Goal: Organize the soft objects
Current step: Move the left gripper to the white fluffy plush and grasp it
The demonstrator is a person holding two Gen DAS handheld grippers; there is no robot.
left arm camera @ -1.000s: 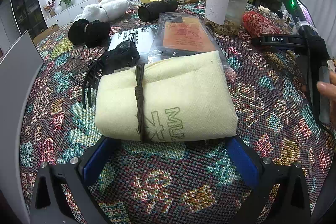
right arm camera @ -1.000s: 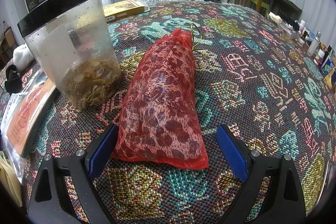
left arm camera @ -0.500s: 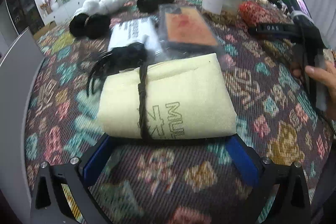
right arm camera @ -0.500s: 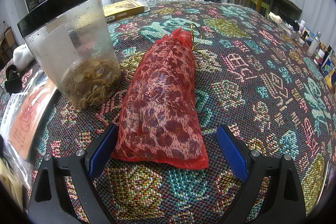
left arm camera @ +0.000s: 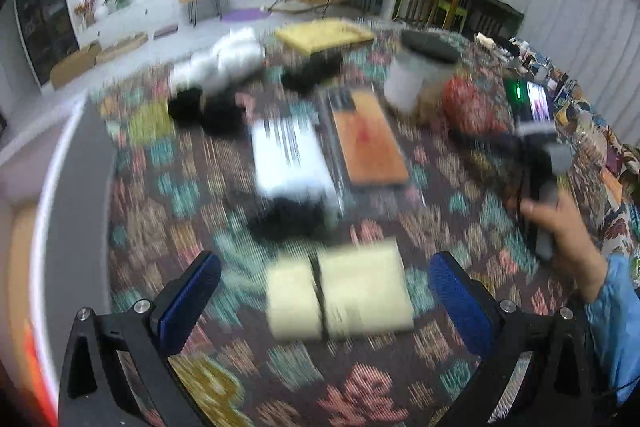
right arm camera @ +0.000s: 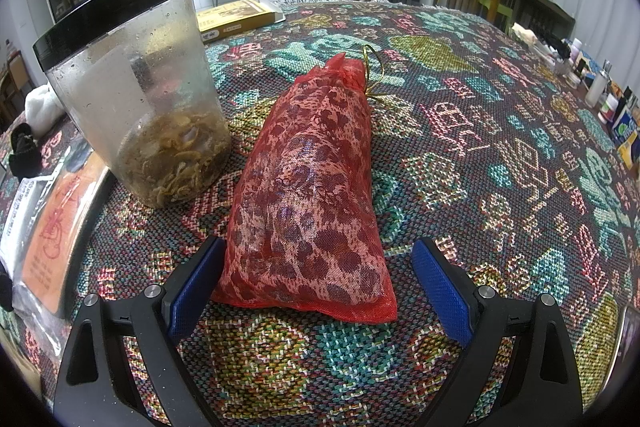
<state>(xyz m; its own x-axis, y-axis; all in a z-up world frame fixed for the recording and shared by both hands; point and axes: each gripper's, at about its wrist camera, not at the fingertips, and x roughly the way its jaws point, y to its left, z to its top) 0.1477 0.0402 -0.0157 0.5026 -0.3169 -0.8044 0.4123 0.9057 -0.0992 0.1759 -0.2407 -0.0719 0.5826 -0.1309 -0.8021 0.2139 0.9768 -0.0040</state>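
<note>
A: Left wrist first. What's ahead of the left gripper (left arm camera: 324,291)?

B: Its jaws are spread and hold nothing. The yellow towel (left arm camera: 340,291), tied with a dark cord, lies on the cloth (left arm camera: 160,195) between the fingers but well clear of both pads. The view is blurred. Farther ahead are a black bundle (left arm camera: 288,219), a white pack (left arm camera: 288,159) and an orange pack (left arm camera: 370,147); far off, a white plush (left arm camera: 224,63). To the right, a hand (left arm camera: 560,227) grips the other tool.

A: And the right wrist?

B: The right gripper (right arm camera: 320,287) is spread too, grasping nothing. The red bag (right arm camera: 312,195) lies lengthwise between the fingers, its near end against the left pad, clear of the right one. A jar (right arm camera: 136,99) stands ahead on the left.

A: Progress?

B: Early, I'd judge. Nothing is gripped or gathered; towel, bag, plush and bundle lie scattered, so the sorting remains.
</note>
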